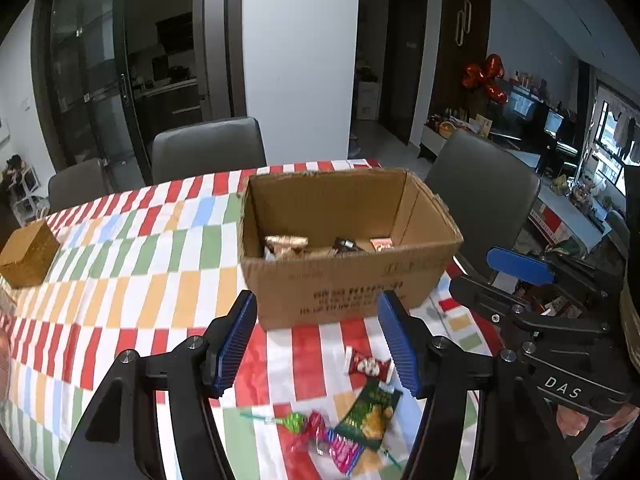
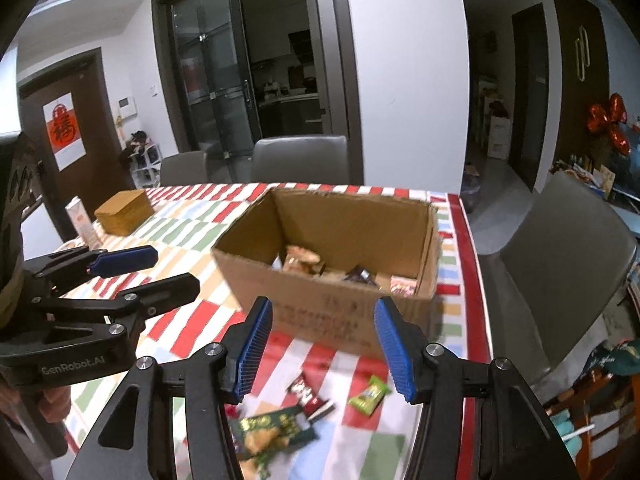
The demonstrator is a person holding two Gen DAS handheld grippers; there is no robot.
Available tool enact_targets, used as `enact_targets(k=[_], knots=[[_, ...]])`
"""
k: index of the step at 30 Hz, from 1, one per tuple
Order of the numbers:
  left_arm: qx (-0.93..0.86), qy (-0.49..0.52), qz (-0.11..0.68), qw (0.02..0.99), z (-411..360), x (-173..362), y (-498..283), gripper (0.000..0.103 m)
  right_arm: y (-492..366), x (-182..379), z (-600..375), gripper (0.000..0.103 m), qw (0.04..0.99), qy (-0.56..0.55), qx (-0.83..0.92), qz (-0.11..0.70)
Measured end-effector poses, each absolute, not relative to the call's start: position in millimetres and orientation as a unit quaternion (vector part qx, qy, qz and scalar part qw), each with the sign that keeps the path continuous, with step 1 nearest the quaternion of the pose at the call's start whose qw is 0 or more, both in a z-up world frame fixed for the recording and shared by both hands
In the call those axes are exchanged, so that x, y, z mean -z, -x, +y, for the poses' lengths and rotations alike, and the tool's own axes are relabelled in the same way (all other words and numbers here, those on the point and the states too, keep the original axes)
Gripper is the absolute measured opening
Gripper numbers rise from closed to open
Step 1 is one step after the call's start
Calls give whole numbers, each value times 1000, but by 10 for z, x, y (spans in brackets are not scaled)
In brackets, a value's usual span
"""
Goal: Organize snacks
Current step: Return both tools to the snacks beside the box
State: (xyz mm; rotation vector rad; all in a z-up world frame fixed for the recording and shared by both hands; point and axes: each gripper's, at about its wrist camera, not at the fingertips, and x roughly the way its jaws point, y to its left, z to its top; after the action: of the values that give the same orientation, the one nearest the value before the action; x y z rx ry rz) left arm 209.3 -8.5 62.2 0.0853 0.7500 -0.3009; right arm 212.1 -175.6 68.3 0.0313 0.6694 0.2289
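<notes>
An open cardboard box (image 1: 348, 280) stands on the striped tablecloth with several snack packets inside (image 1: 286, 246); it also shows in the right wrist view (image 2: 340, 312). Loose snacks lie in front of it: a red packet (image 1: 366, 365), a green chip bag (image 1: 370, 416), a green lollipop (image 1: 294, 422) and a pink wrapper (image 1: 344, 450). The right wrist view shows the chip bag (image 2: 272, 432), a dark red packet (image 2: 308, 394) and a small green packet (image 2: 369, 394). My left gripper (image 1: 318, 340) is open and empty above them. My right gripper (image 2: 324, 348) is open and empty, to the right of the left one.
A small brown box (image 1: 28, 256) sits at the table's far left, also in the right wrist view (image 2: 124, 210), beside a white carton (image 2: 82, 222). Grey chairs (image 1: 208, 148) stand behind the table and one (image 2: 568, 264) at its right edge.
</notes>
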Motion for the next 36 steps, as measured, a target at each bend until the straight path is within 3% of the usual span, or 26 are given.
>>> enact_targets(k=[18, 29, 36], knots=[[122, -25, 401, 908, 122, -86, -1499, 62, -1633, -213, -1611, 54, 920, -7, -122, 372], [109, 6, 461, 880, 218, 432, -1546, 62, -1697, 136, -1538, 54, 904, 19, -125, 408], [98, 28, 496, 863, 236, 700, -1750, 50, -1910, 367, -1500, 54, 887, 31, -139, 439]])
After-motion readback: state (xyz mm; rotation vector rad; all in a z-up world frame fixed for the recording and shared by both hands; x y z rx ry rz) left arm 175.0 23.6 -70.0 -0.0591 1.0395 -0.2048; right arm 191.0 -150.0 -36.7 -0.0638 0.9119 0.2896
